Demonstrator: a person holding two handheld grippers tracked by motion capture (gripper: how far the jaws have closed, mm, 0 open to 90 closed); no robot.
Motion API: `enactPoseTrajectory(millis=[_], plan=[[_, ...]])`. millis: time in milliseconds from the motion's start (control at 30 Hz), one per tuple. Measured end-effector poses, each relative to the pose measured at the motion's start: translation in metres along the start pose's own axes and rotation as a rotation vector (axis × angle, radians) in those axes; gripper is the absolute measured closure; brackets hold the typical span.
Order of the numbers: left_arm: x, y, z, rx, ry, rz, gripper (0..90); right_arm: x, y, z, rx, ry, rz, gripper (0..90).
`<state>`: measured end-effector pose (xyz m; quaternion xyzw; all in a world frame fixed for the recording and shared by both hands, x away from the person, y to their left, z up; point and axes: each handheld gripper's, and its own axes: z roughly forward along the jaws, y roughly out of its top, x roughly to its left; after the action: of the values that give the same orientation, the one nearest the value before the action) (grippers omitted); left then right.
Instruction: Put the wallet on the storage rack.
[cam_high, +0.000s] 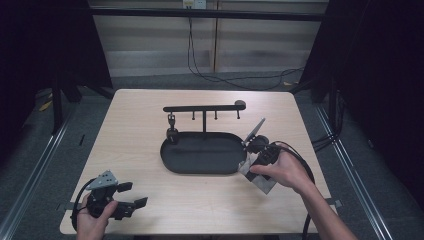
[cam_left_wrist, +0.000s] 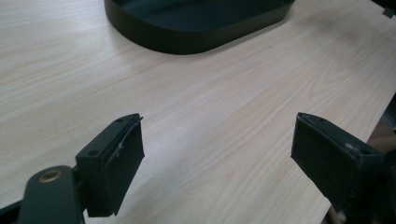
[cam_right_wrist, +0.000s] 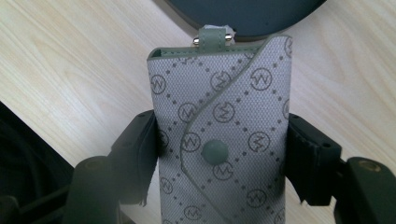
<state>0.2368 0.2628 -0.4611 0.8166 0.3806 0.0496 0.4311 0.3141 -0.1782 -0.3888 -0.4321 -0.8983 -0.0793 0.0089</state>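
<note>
Right gripper (cam_right_wrist: 219, 158) fingers clamp the pouch (cam_right_wrist: 219, 126) by its sides; it could slip. Left gripper (cam_left_wrist: 217, 154) fingers apart, idle over desk (cam_left_wrist: 210, 93).

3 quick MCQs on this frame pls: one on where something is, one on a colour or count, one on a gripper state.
1. Where does the black oval tray sit?
A. at the middle of the table
B. at the table's near left corner
C. on the floor

2. What colour is the snap button on the patterned pouch?
A. red
B. green
C. yellow

3. How does the left gripper stand?
A. shut on the pouch
B. shut on the tray's rim
C. open, with nothing between its jaws

Answers:
1 A: the high view shows the tray mid-table under the hook stand.
2 B: the right gripper view shows a dull green snap on the flap.
3 C: the left gripper view shows bare table between wide jaws; the right gripper clamps the pouch.
</note>
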Motion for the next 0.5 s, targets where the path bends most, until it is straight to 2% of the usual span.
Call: enactPoseTrajectory(millis=[167, 500], plan=[[0.000, 0.000, 0.001, 0.006, -0.013, -0.002, 16.9, -0.003, 0.007, -0.003, -0.002, 0.011, 0.018, 33.6], [0.002, 0.000, 0.002, 0.019, -0.020, 0.001, 16.8, -0.006, 0.023, -0.011, -0.018, -0.003, 0.027, 33.6]])
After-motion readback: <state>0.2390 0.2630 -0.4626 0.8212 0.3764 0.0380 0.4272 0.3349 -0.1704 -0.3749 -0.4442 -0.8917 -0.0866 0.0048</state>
